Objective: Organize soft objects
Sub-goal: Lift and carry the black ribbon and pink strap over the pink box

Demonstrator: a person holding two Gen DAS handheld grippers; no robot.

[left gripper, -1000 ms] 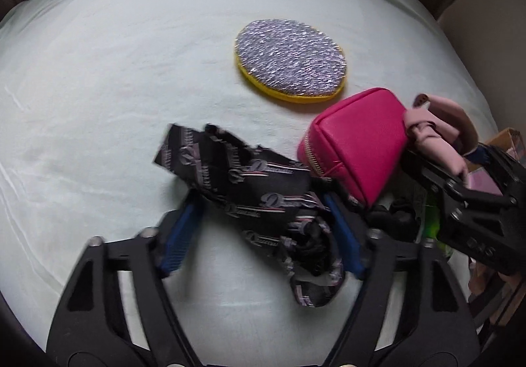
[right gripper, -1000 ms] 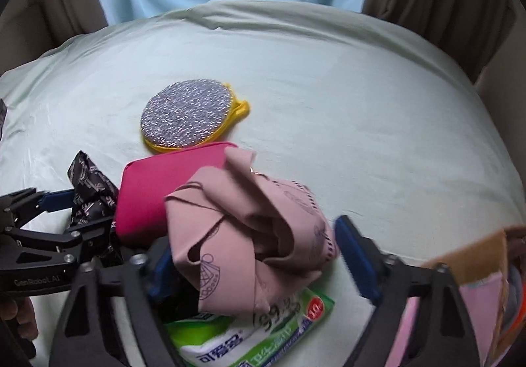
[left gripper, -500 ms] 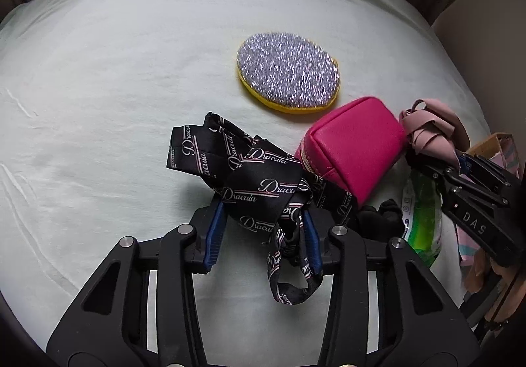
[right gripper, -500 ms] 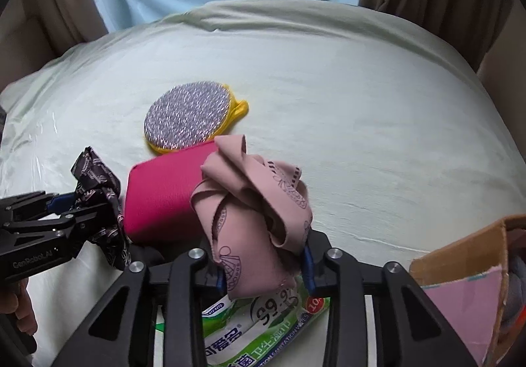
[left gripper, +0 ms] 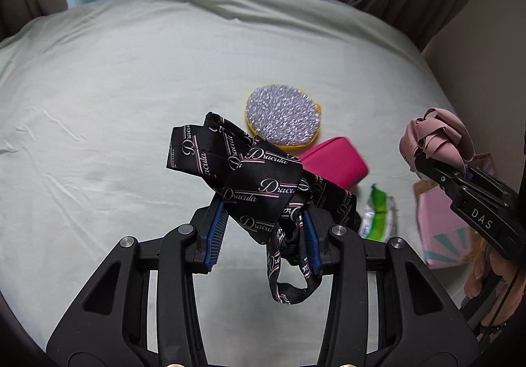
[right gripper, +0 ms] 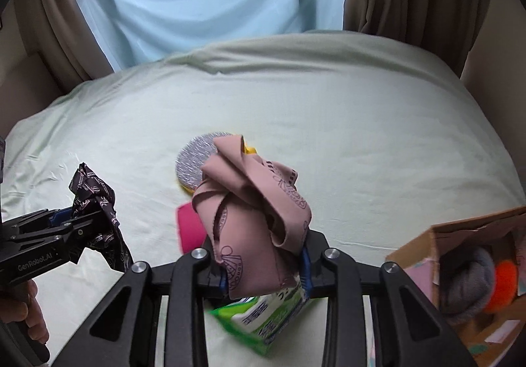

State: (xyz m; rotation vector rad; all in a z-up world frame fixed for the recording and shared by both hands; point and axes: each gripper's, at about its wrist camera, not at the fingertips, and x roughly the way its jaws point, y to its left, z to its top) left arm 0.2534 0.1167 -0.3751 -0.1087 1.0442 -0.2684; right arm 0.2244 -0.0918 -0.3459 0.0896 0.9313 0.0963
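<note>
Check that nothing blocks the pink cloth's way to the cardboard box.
Nothing visible does. The right gripper holds the pink cloth lifted, and the cardboard box sits open to its right, above the bedsheet.

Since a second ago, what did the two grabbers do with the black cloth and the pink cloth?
The left gripper shut on the black cloth and lifted it off the bed. The right gripper shut on the pink cloth and raised it too. The sparkly round pad, pink pouch and green packet stayed lying on the bed.

Both scarves [left gripper: 259,183] now lifted clear.
</note>
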